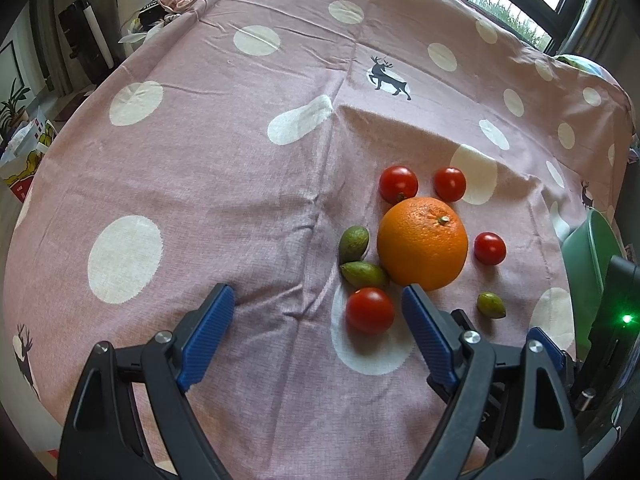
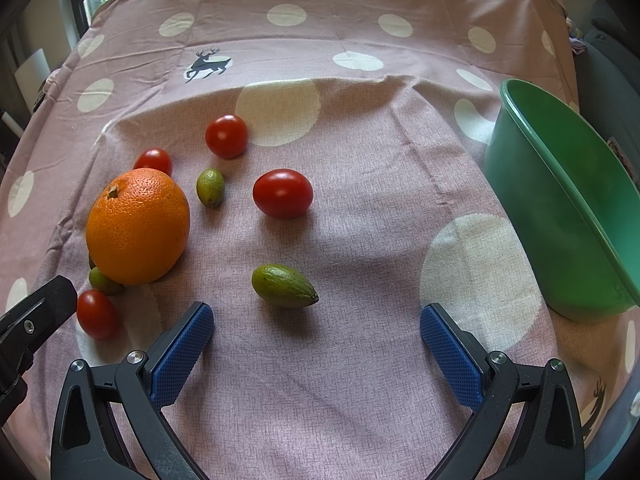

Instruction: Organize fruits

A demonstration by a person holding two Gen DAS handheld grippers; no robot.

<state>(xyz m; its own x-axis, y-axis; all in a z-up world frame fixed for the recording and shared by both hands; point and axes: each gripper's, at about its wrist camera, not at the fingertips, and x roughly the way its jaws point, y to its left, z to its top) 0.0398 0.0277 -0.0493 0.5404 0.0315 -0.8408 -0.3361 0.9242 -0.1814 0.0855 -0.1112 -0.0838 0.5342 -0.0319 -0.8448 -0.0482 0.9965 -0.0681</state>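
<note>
Hovering above the pink spotted cloth (image 2: 360,200), both grippers stand with their blue pads wide apart and nothing between them. Taking the orange (image 2: 138,226) as landmark: nearest the cameras, the left gripper (image 1: 318,300) hangs just on the near side of it, with a cherry tomato (image 1: 370,311) lying on the cloth just beyond the gap between its fingers. The right gripper (image 2: 316,320) sits well to the right of the orange, a pointed green fruit (image 2: 284,285) on the cloth just ahead of it. Tucked against the orange's near left side are two more green fruits (image 1: 354,244). To its right lie an oval tomato (image 2: 283,193) and a small green fruit (image 2: 210,187); beyond it, two further tomatoes (image 1: 398,184). Farthest right of the orange stands the green basin (image 2: 532,184), apart from all the fruit.

By my judgement the sorting has hardly begun: every visible fruit lies loose on the cloth, and the part of the basin's inside that shows holds nothing. All of the gathering appears to be left.

The basin's right side is cut off by the frame, so its full contents cannot be told. One green fruit is mostly hidden behind the orange in the right wrist view.
</note>
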